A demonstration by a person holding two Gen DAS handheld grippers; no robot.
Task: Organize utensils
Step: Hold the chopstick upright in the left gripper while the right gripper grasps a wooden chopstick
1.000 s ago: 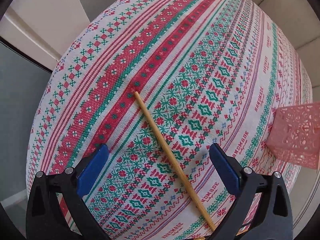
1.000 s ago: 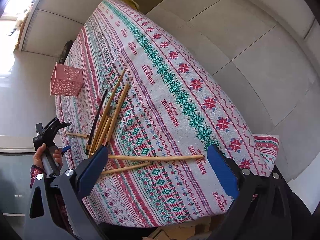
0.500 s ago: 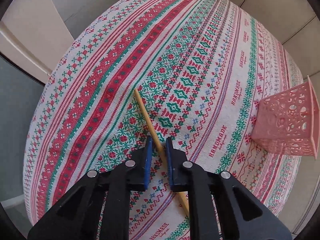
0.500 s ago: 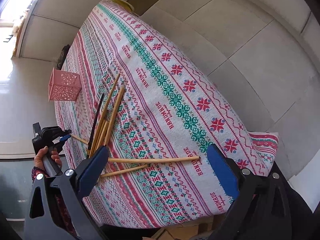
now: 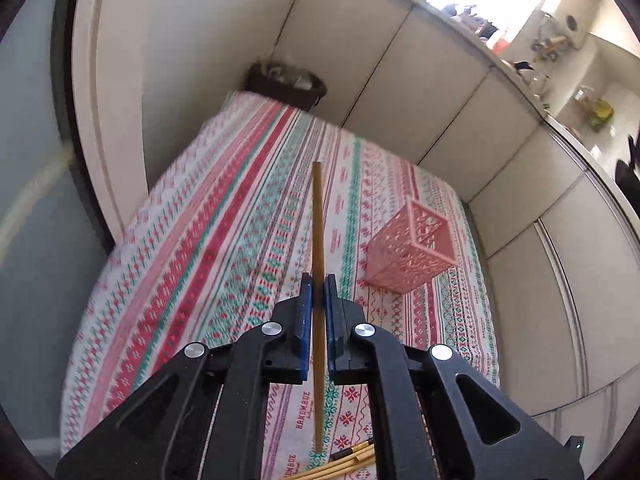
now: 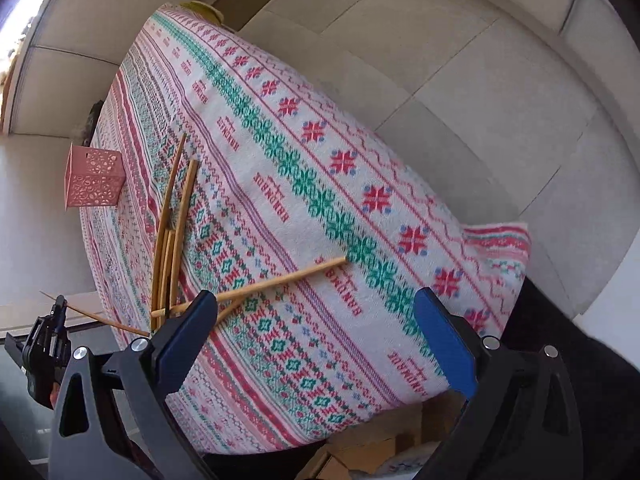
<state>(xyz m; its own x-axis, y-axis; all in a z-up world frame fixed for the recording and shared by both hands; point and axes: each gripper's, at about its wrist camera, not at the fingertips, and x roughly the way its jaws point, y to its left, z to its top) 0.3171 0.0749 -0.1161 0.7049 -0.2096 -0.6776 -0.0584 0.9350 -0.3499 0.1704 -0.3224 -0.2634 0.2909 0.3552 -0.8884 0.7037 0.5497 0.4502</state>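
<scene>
The left gripper [image 5: 319, 280] is clamping a single chopstick [image 5: 318, 220], holding it clear of the patterned surface [image 5: 224, 248], its tip pointing toward twelve o'clock. The pink basket [image 5: 412, 256] is standing at two o'clock from it. The right gripper [image 6: 316, 336] is closing its wide jaws with nothing pinched, hovering over two crossed chopsticks [image 6: 280, 280]; a bundle of chopsticks [image 6: 172, 232] is lying at ten o'clock.

Black left gripper [image 5: 314, 284], right gripper [image 6: 316, 328]: blue-padded fingers [image 5: 305, 312], silver screws.
</scene>
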